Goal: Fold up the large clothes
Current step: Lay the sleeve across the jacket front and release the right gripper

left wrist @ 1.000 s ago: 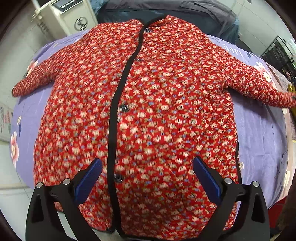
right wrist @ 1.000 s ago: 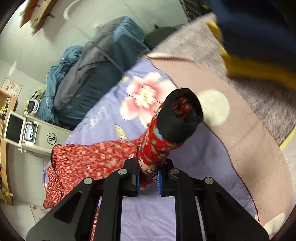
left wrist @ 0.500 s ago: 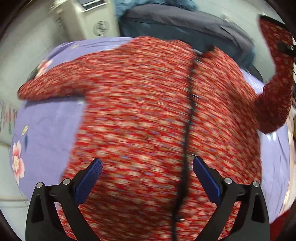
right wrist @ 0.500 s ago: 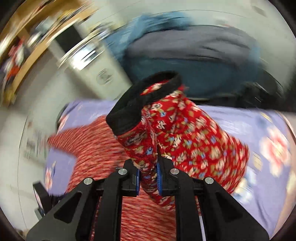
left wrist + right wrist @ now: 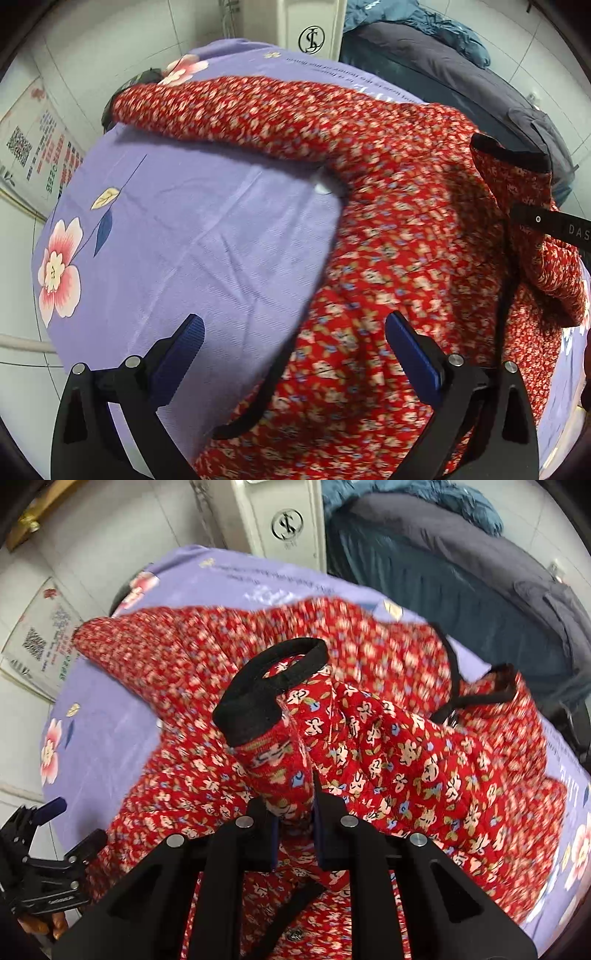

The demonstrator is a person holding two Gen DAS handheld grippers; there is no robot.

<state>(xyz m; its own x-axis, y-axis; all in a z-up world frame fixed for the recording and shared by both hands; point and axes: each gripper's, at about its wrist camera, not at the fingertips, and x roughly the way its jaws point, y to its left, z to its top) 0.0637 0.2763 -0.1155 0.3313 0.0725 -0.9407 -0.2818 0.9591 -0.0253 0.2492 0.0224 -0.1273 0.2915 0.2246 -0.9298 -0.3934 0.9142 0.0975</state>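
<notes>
A red floral quilted jacket with black trim lies front up on a purple flowered sheet. Its one sleeve stretches out flat to the far left. My right gripper is shut on the other sleeve just below its black cuff, holding it raised over the jacket's body. The left wrist view shows that gripper at the right edge with the cuff standing up. My left gripper hangs open with nothing in it over the jacket's side hem, where cloth meets sheet.
A white appliance with a round logo stands past the table's far edge. Beside it lies a dark blue and grey pile of bedding. A printed sheet with a QR code lies on the tiled floor at the left.
My right gripper has swung the held sleeve from far out at the side to above the jacket's chest. My left gripper has slid sideways from mid-jacket to its side edge, still open.
</notes>
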